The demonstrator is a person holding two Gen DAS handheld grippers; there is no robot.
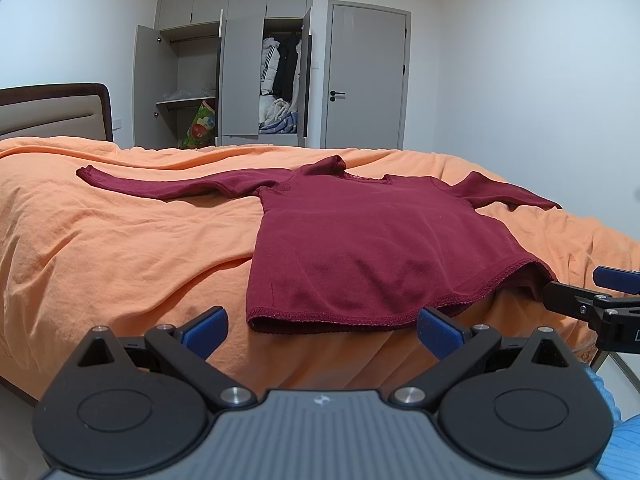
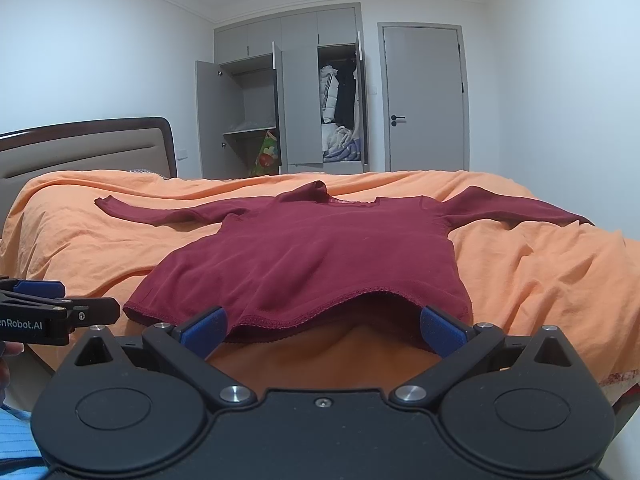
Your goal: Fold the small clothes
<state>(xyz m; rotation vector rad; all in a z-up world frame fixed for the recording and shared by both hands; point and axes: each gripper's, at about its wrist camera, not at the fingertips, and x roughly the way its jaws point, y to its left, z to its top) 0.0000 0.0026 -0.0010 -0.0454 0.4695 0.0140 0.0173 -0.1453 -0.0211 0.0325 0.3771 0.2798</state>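
Observation:
A dark red long-sleeved top (image 1: 360, 252) (image 2: 312, 256) lies flat on the orange bedcover, sleeves spread to both sides and hem towards me. My left gripper (image 1: 320, 330) is open, just short of the hem's left part, with nothing between its blue pads. My right gripper (image 2: 322, 330) is also open, and the wavy hem hangs just in front of its fingers. In the left wrist view the right gripper (image 1: 592, 284) shows at the far right, by the hem's right corner. The left gripper (image 2: 60, 300) appears at the left edge of the right wrist view.
The orange bedcover (image 1: 120, 240) (image 2: 540, 272) is wrinkled, and a padded headboard (image 1: 52, 112) stands at the left. Behind the bed a grey wardrobe (image 1: 240, 72) has open doors with clothes inside, next to a shut grey door (image 1: 366, 80). A blue sleeve (image 1: 616, 440) shows low right.

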